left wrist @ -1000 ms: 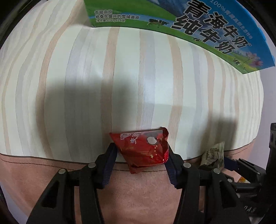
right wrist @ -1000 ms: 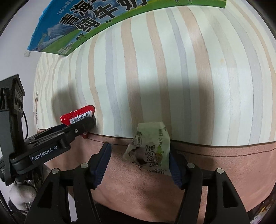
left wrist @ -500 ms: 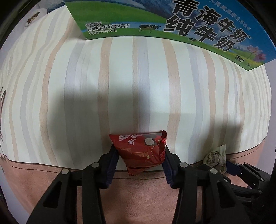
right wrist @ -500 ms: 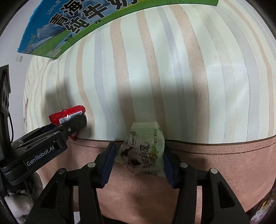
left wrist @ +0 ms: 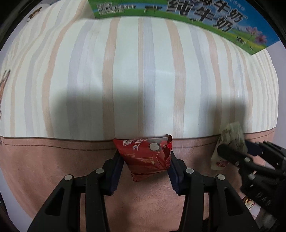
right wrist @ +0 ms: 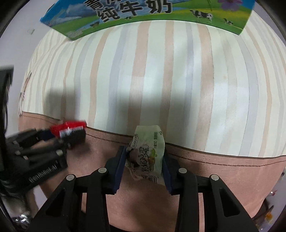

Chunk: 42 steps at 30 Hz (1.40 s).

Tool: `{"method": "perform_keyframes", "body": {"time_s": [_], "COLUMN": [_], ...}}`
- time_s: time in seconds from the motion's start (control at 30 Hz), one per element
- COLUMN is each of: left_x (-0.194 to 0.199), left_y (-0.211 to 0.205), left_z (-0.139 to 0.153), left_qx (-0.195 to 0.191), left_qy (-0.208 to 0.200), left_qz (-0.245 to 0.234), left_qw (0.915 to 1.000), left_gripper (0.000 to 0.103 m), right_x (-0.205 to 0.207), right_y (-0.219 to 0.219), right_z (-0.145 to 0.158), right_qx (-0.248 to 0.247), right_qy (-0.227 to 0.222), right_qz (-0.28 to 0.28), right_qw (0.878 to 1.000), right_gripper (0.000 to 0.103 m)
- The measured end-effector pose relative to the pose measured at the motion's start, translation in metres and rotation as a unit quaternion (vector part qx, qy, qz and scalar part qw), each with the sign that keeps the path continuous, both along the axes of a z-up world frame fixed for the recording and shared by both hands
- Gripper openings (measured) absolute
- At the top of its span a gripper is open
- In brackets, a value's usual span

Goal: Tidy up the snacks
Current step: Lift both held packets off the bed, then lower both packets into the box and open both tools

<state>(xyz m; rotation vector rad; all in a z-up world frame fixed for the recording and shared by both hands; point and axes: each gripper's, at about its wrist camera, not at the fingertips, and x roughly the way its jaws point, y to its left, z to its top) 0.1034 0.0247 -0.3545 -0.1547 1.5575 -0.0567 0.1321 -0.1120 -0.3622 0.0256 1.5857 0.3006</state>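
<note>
Snacks sit clamped in both grippers above the striped cloth: left gripper pinches a red packet, right gripper a green packet. A milk carton lies at the cloth's far edge, contents unseen.

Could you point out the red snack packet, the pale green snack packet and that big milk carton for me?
red snack packet [left wrist: 146,157]: left wrist view, middle of its front.
pale green snack packet [right wrist: 147,153]: right wrist view, centre of its printed face.
milk carton [right wrist: 143,16]: right wrist view, green meadow band on its side.
</note>
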Motion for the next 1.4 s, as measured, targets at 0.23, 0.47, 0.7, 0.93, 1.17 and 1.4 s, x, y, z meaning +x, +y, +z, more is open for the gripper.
{"method": "perform_keyframes", "body": {"time_s": [0.23,0.47,0.7,0.93,1.17,1.4], "left_x": [0.004,0.003,-0.001,-0.011,-0.007,0.004], "left_y": [-0.01,-0.02,-0.016,-0.014,-0.015,-0.019], "left_z": [-0.005,0.001,0.012,0.034,0.065,0.118], "left_qx": [-0.006,0.002,0.004,0.006,-0.007,-0.04], "left_qy": [0.008,0.002,-0.006,-0.016,-0.032,-0.065], "left_qz": [0.009,0.008,0.01,0.011,0.017,0.015], "left_qw": [0.9999,1.0,0.9999,0.9998,0.9993,0.997], "left_gripper": [0.046,0.044,0.043,0.043,0.043,0.043], "right_x": [0.003,-0.008,-0.03,-0.037,-0.034,-0.02], "right_y": [0.0,0.016,0.039,0.039,0.025,0.003], "right_z": [-0.01,-0.01,0.008,0.031,0.068,0.119], "right_qx": [0.007,-0.054,-0.06,-0.062,-0.034,0.0], "right_qy": [0.008,-0.033,-0.065,-0.088,-0.103,-0.131], "right_qz": [-0.015,0.027,0.029,0.039,0.018,-0.001], "right_qw": [1.0,0.998,0.996,0.993,0.994,0.991], "right_gripper": [0.063,0.052,0.047,0.039,0.038,0.038]}}
